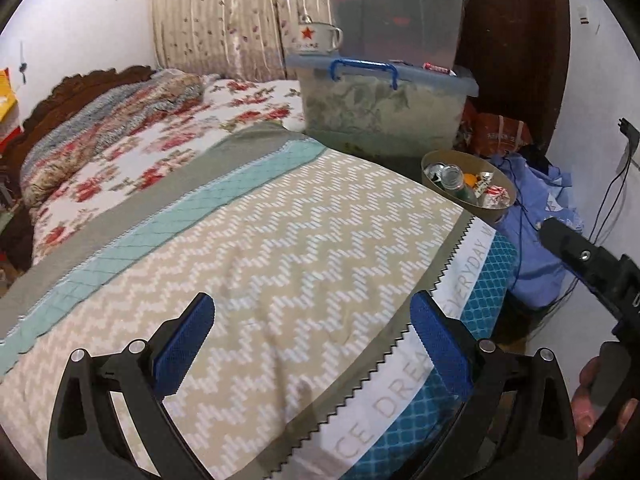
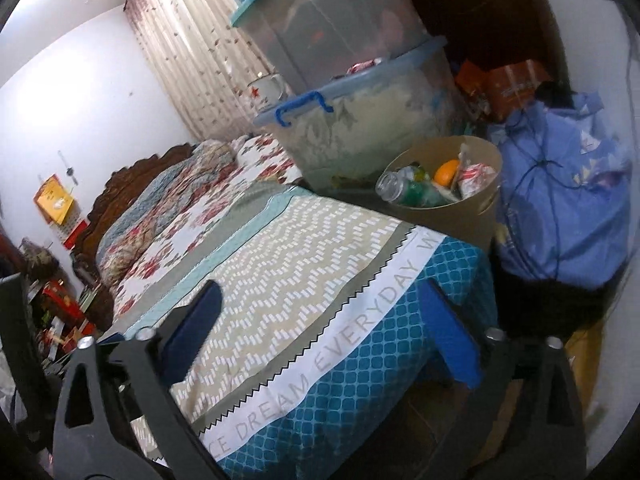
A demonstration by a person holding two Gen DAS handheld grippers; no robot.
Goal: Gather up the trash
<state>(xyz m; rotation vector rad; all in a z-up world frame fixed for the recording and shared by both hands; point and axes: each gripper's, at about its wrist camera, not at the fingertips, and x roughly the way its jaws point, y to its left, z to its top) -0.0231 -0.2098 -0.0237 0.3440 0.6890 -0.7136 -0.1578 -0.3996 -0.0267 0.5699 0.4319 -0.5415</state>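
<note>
Left tool (image 1: 312,344) and right tool (image 2: 320,332), each with jaws spread wide and nothing between the blue pads, above the zigzag-patterned bedspread (image 1: 260,248). The trash, a glass bottle (image 2: 390,186), an orange (image 2: 447,171) and wrappers, lies in a tan bin (image 2: 452,216) at the bed's far right corner, beside stacked plastic storage boxes (image 1: 384,112) and a blue cloth bundle (image 2: 560,200). An enamel mug (image 1: 316,38) stands on the lower box's lid.
</note>
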